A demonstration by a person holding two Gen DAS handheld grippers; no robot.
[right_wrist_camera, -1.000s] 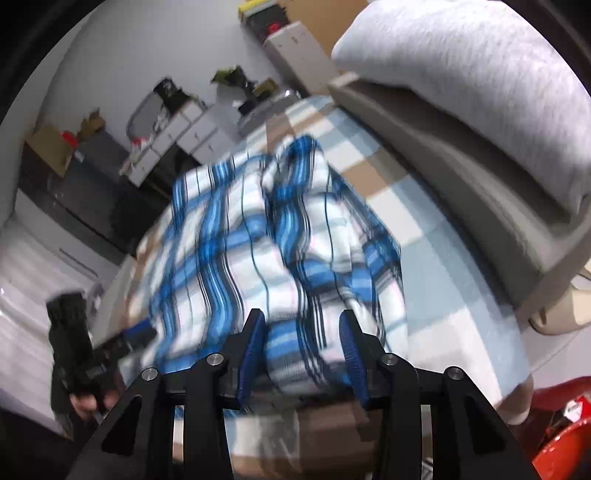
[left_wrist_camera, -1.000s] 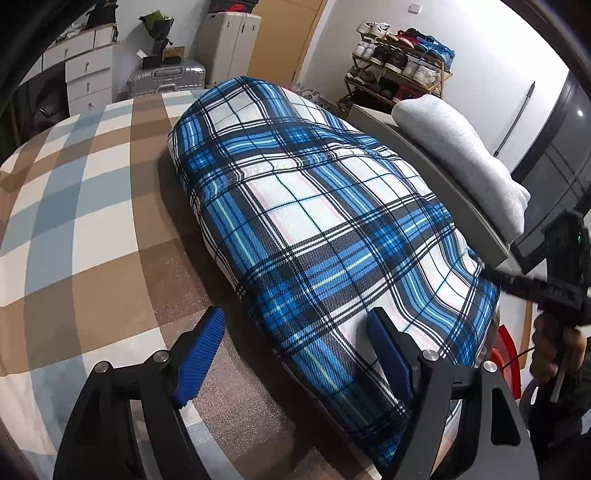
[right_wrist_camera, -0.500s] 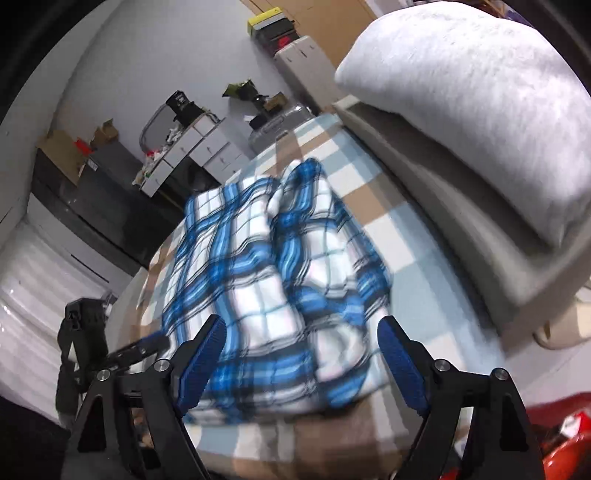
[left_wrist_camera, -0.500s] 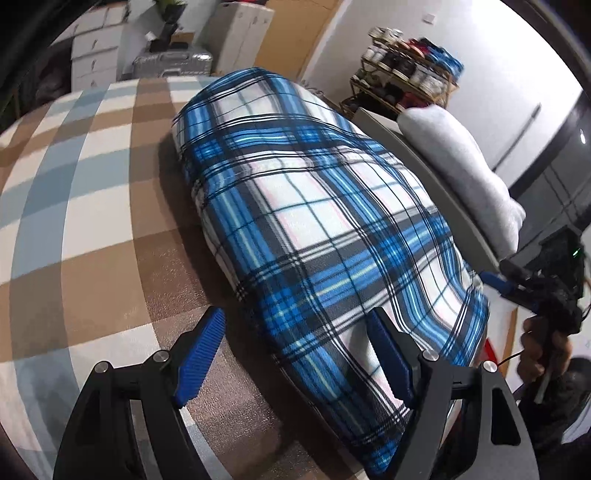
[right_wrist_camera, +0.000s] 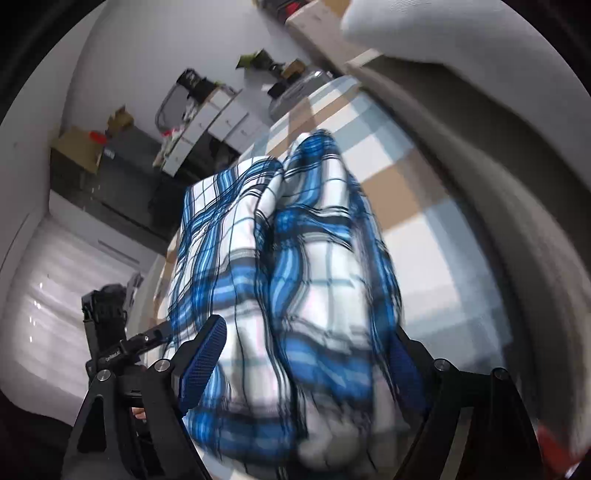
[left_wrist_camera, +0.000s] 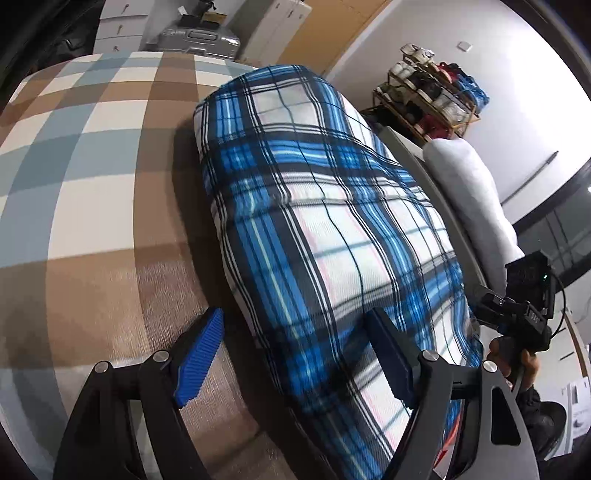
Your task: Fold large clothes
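A blue and white plaid garment (left_wrist_camera: 332, 229) lies folded into a long thick bundle on the checked bed cover (left_wrist_camera: 92, 184). My left gripper (left_wrist_camera: 295, 343) stands open at the bundle's near end. Its left finger (left_wrist_camera: 203, 350) hangs over the bare cover and its right finger (left_wrist_camera: 384, 354) sits over the cloth. At the opposite end my right gripper (right_wrist_camera: 306, 350) is open wide, with the plaid garment (right_wrist_camera: 295, 277) filling the gap between its fingers; this view is blurred by motion. A hand (left_wrist_camera: 513, 358) holds that gripper at the far right of the left wrist view.
A grey headboard ledge (left_wrist_camera: 424, 166) with a pale grey pillow (left_wrist_camera: 469, 192) runs along the bed's right side. Beyond the bed stand a silver suitcase (left_wrist_camera: 199, 37), white drawers (left_wrist_camera: 118, 33) and a shoe rack (left_wrist_camera: 432, 92). The left gripper (right_wrist_camera: 159, 332) shows at the garment's far corner.
My right gripper let go of the garment's end, drew back with its fingers wide, then came in close over the bundle. The left gripper shifted slightly and rolled, still open.
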